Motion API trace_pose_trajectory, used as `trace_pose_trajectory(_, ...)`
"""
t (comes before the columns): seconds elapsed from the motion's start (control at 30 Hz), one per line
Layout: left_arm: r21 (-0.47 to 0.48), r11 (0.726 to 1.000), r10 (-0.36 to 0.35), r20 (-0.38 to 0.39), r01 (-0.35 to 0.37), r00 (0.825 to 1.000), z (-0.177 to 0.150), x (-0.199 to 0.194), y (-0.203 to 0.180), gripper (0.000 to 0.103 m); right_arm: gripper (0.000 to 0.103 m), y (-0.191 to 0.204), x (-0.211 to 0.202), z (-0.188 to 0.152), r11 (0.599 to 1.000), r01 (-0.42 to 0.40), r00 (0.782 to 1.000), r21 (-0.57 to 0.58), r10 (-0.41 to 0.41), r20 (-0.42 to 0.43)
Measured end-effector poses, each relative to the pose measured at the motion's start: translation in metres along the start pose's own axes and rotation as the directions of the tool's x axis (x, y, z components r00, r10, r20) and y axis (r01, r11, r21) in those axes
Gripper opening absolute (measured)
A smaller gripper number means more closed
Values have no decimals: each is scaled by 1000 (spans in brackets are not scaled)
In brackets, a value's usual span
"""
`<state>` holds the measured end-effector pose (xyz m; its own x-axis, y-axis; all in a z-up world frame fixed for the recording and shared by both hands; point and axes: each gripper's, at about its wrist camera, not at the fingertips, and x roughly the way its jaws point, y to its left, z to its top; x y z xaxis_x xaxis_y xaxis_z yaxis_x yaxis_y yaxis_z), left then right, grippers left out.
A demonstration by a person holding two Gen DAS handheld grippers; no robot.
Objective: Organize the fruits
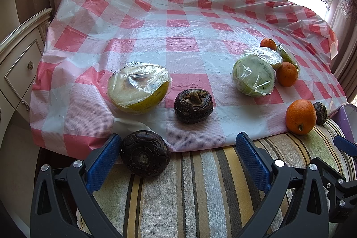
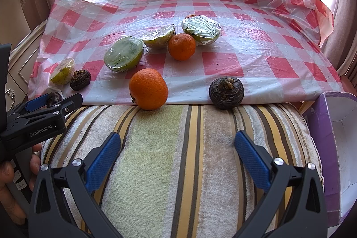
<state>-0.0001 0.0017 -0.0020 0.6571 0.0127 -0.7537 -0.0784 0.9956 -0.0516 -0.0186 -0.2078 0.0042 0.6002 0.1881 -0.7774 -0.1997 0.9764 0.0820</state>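
Note:
My left gripper [image 1: 178, 144] is open; a dark water chestnut [image 1: 145, 153] lies just inside its left finger on the striped towel. A second chestnut [image 1: 193, 106] and a wrapped pear half [image 1: 137, 87] lie beyond on the checkered cloth. A wrapped green fruit half [image 1: 253, 75] and oranges [image 1: 286, 74] sit at the right. My right gripper [image 2: 177, 144] is open and empty above the towel, behind a large orange [image 2: 148, 89] and a third chestnut [image 2: 226, 93]. The left gripper also shows in the right wrist view [image 2: 53, 102].
A striped towel [image 2: 178, 160] covers the near edge. A purple open box [image 2: 334, 137] stands at the right. A cream cabinet [image 1: 20, 59] is at the left, curtains and a bright window behind. More wrapped fruit halves [image 2: 202, 30] lie mid-cloth.

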Motion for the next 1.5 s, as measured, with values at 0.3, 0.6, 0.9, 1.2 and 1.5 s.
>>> trace_pose_trajectory(0.3,-1,1000,-1,0,1,1000,0,0,0,99,102,0,0,0,1000,-1,1000,0,1,1)
trace_pose_trajectory(0.6,-55,995,-80,20,81,997,0,-9,11,98,102,1,1,1,1000,-3,1000,2,3,0)
trace_pose_trajectory(0.9,-118,987,-108,16,109,994,-6,-16,22,85,102,-8,-3,4,997,-75,997,-20,74,-36)
trace_pose_trajectory(1.2,-161,981,-114,-22,109,993,-9,-10,31,57,102,-16,-20,4,991,-136,991,-8,136,14)
trace_pose_trajectory(1.5,-153,982,-115,-24,110,993,-9,-8,30,36,102,-42,-31,13,993,-118,991,0,118,70)
